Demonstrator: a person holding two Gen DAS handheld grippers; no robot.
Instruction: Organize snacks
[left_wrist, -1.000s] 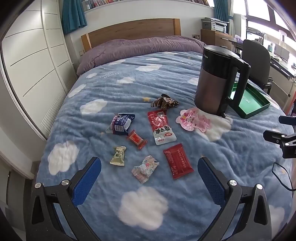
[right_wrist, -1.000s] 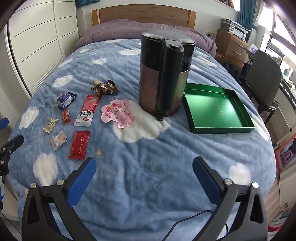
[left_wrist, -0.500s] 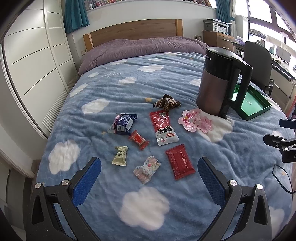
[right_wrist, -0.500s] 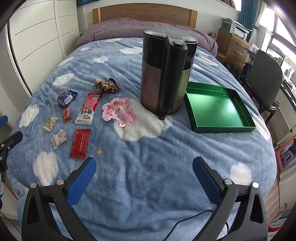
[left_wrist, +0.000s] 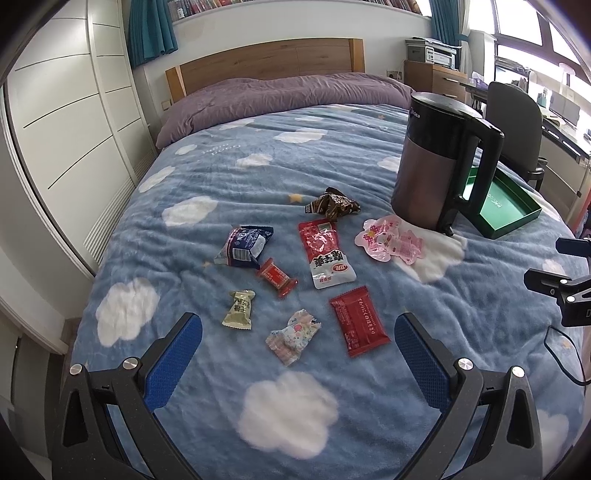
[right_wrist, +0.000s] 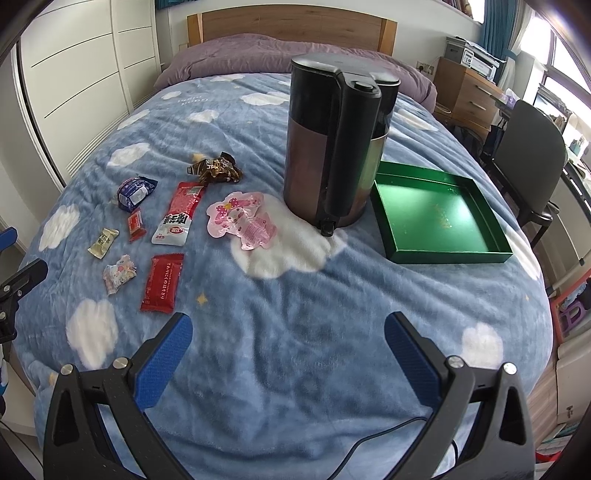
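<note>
Several snack packets lie loose on the blue cloud blanket (left_wrist: 369, 424): a dark red flat packet (left_wrist: 359, 320), a long red-and-white packet (left_wrist: 325, 252), a pink character packet (left_wrist: 391, 240), a pastel candy (left_wrist: 293, 336), a green-beige candy (left_wrist: 239, 308), a small red candy (left_wrist: 277, 277), a blue pouch (left_wrist: 244, 246) and a brown wrapper (left_wrist: 332, 204). An empty green tray (right_wrist: 436, 218) lies right of the kettle. My left gripper (left_wrist: 297, 349) is open above the near snacks. My right gripper (right_wrist: 288, 345) is open over bare blanket, holding nothing.
A tall dark kettle (right_wrist: 334, 147) stands between the snacks and the tray. A black cable (right_wrist: 384, 439) trails by the right gripper. A white wardrobe (left_wrist: 66, 122) lines the left side; an office chair (right_wrist: 535, 147) and desk stand at the right.
Both views have tilted up and drawn slightly back, so the bed's contents sit lower in frame. Nothing on the bed moved; both grippers stay open.
</note>
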